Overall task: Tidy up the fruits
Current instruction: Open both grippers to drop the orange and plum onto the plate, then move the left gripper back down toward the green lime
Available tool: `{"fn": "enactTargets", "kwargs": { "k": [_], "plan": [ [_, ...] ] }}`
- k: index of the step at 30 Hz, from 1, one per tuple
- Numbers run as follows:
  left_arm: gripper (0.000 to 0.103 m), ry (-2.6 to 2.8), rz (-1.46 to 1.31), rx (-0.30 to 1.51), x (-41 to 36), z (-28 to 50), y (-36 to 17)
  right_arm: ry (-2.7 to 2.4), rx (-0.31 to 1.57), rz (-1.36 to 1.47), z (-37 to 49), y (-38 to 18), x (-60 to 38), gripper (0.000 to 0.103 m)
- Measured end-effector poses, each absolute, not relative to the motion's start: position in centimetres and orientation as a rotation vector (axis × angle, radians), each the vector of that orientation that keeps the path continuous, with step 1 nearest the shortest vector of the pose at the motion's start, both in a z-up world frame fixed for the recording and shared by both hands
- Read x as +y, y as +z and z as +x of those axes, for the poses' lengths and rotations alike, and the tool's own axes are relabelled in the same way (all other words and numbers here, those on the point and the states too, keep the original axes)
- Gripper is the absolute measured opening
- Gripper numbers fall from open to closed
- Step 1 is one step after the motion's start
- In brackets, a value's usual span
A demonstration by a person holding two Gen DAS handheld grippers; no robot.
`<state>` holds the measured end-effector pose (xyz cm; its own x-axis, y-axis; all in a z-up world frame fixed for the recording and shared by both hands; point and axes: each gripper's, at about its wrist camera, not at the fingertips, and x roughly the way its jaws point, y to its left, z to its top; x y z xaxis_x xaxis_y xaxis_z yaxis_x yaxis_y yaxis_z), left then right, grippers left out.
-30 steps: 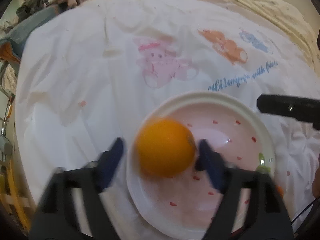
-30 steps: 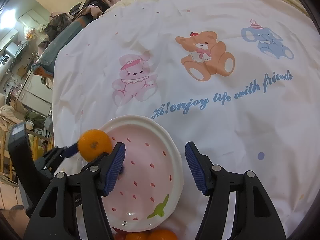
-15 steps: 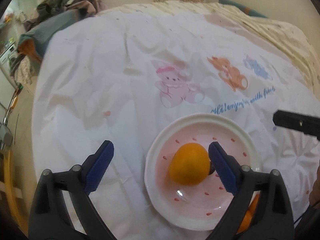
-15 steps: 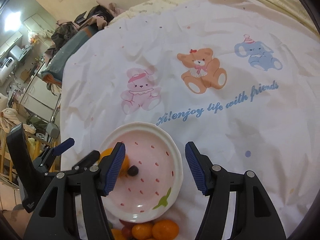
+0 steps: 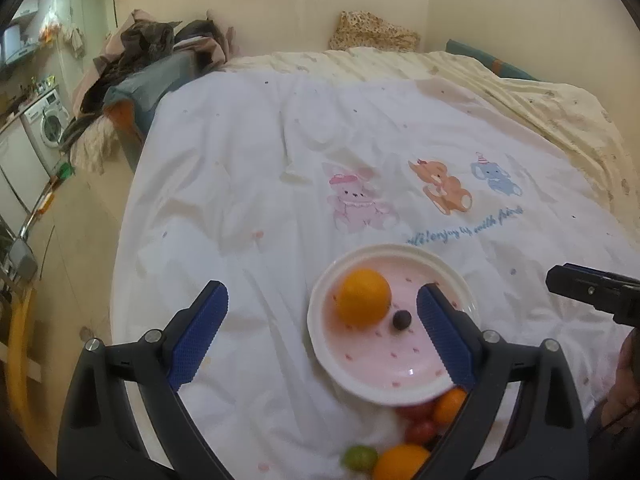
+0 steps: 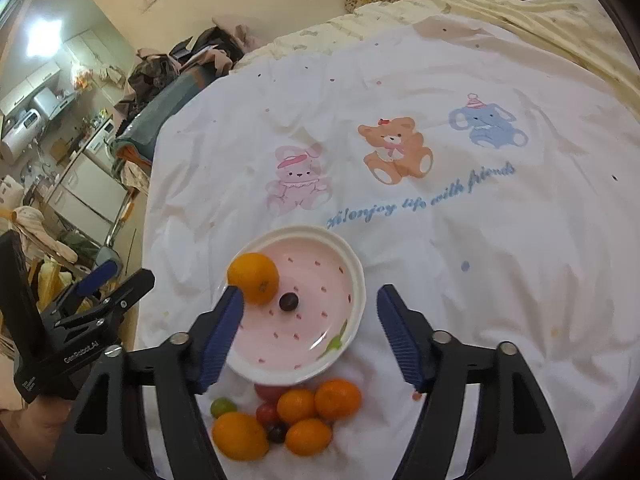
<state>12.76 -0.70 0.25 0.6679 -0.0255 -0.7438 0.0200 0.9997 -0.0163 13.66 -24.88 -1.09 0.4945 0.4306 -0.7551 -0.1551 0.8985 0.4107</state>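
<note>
On the bed, the pink plate (image 6: 352,276) holds one orange (image 6: 253,278) at 10 o'clock. More fruit (image 6: 316,404) waits at 6 o'clock. Both claws, left (image 5: 322,330) and right (image 6: 310,334), are wide, empty. Oranges look round, rolly; pinch the middle.

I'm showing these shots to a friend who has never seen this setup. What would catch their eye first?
Probably the bright orange sitting at the left edge of the pink speckled plate, with a small dark grape beside it. Next, the cluster of loose fruit on the white sheet just below the plate. Both claws, left claw and right claw, hang open and empty above the plate.
</note>
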Motion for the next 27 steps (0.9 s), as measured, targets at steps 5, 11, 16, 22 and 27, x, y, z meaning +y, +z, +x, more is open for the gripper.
{"fn": "enactTargets", "kwargs": {
  "k": [5, 11, 16, 22, 27],
  "plan": [
    [0.094, -0.04, -0.013, 0.819, -0.5, 10.3, 1.2, 0.345, 0.983, 0.331, 11.1, -0.8, -25.4, 0.083],
    [0.094, -0.044, -0.068, 0.852, 0.4, 8.0, 0.9, 0.326, 0.992, 0.356, 8.9, -1.1, -25.8, 0.085],
    [0.094, -0.04, -0.111, 0.897, 0.9, 6.9, 0.1, 0.317, 1.013, 0.372, 7.4, -1.6, -25.7, 0.086],
    [0.094, -0.016, -0.136, 0.938, 1.2, 5.7, -0.6, 0.319, 1.037, 0.367, 6.4, -2.3, -25.2, 0.086],
    [0.094, -0.007, -0.123, 0.96, 1.1, 5.6, -1.2, 0.303, 1.044, 0.361, 6.5, -2.7, -25.1, 0.086]
  ]
}}
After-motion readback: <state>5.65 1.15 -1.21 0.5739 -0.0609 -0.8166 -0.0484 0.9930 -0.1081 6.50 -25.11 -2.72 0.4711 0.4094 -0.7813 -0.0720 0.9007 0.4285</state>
